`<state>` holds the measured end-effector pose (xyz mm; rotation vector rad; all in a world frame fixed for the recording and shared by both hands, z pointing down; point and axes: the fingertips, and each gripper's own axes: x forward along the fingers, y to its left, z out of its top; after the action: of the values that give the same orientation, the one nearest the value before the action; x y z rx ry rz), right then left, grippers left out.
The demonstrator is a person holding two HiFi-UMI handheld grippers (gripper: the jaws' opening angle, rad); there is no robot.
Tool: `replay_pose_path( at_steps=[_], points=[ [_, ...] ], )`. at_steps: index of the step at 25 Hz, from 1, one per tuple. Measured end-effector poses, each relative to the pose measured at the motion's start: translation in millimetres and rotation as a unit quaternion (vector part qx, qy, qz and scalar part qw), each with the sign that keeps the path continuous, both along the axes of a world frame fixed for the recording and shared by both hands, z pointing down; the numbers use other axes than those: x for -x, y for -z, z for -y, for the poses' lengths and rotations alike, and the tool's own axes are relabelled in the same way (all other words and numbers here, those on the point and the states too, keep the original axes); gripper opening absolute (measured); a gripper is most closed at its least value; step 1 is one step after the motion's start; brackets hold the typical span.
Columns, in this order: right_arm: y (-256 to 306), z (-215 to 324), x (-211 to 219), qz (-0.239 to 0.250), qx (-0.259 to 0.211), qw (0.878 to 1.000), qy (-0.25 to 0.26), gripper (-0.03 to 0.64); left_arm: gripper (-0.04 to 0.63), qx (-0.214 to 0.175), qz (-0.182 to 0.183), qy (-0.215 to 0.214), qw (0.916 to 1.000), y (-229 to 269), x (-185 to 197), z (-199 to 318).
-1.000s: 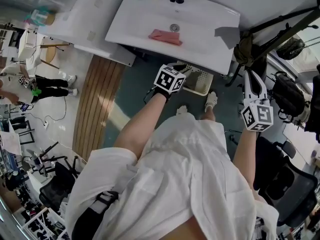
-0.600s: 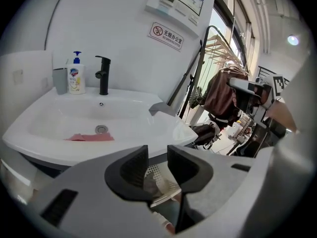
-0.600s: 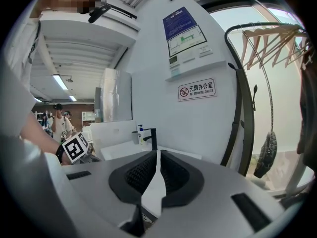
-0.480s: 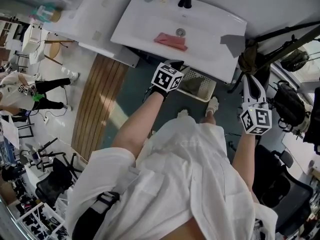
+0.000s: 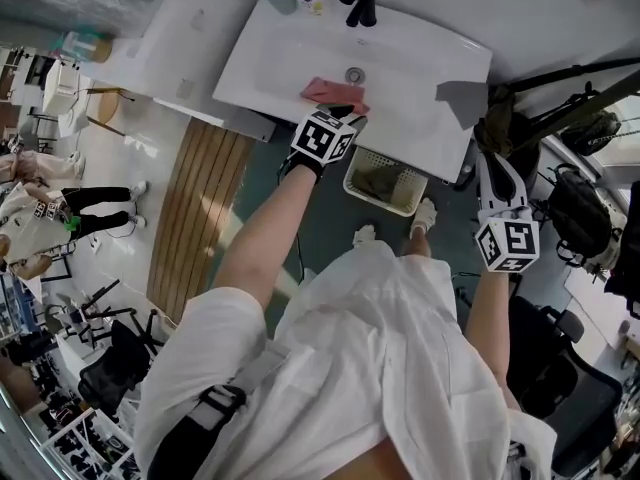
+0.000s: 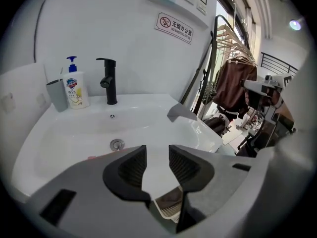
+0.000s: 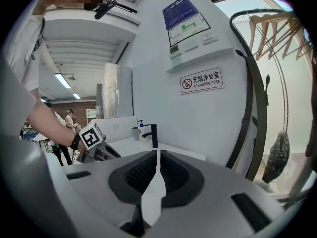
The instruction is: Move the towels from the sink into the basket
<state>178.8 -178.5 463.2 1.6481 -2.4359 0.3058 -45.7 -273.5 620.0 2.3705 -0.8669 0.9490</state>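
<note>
A pink towel point(image 5: 328, 90) lies in the white sink point(image 5: 420, 63) near the drain; in the left gripper view only a sliver of it point(image 6: 92, 157) shows. My left gripper point(image 5: 351, 117) hangs over the sink's front rim, right beside the towel. Its jaws point(image 6: 157, 153) have just been opening and stand open with nothing between them. On the floor below the sink, the white basket point(image 5: 361, 186) holds an olive towel point(image 5: 385, 181). My right gripper point(image 5: 491, 166) stays off to the right of the sink, its jaws point(image 7: 157, 158) shut and empty.
A black faucet point(image 6: 108, 81), a soap bottle point(image 6: 75, 86) and a grey cup point(image 6: 57, 95) stand at the back of the sink. A clothes rack with hanging garments point(image 6: 237, 86) is at the right. A wooden board point(image 5: 195, 203) lies on the floor at the left.
My left gripper has moved from above the basket up and forward to the sink's front edge, close to the pink towel. My right gripper has shifted only slightly.
</note>
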Motion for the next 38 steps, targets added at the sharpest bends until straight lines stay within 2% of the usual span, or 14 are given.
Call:
replay_pose_path(
  at_steps=[5, 13, 21, 29, 34, 37, 38],
  points=[
    [-4.2, 15.1, -11.9, -0.001, 0.006, 1.000, -0.001, 0.032, 0.147, 0.001, -0.007, -0.022, 0.9997, -1.7, -37.1, 20.7],
    [-10.1, 25.0, -43.1, -0.006, 0.016, 1.000, -0.010, 0.032, 0.153, 0.008, -0.019, -0.086, 0.9960, -10.6, -136.0, 40.0],
    [-20.4, 22.1, -72.4, -0.006, 0.031, 0.999, -0.021, 0.032, 0.175, 0.016, -0.006, -0.137, 0.9904, -29.5, -210.1, 55.1],
    [-28.5, 17.7, -97.8, -0.007, 0.043, 0.998, -0.036, 0.032, 0.198, 0.023, 0.017, -0.156, 0.9874, -52.1, -246.4, 64.6],
    [-31.5, 16.4, -105.5, -0.009, 0.046, 0.998, -0.037, 0.032, 0.199, 0.024, 0.056, -0.161, 0.9850, -68.6, -247.1, 62.8],
    [-31.9, 15.6, -107.7, -0.009, 0.046, 0.998, -0.037, 0.032, 0.195, 0.016, 0.061, -0.161, 0.9849, -71.4, -247.7, 61.7],
    [-31.6, 15.7, -107.6, -0.009, 0.045, 0.998, -0.036, 0.032, 0.171, 0.015, 0.063, -0.165, 0.9841, -70.3, -247.7, 60.8]
  ],
)
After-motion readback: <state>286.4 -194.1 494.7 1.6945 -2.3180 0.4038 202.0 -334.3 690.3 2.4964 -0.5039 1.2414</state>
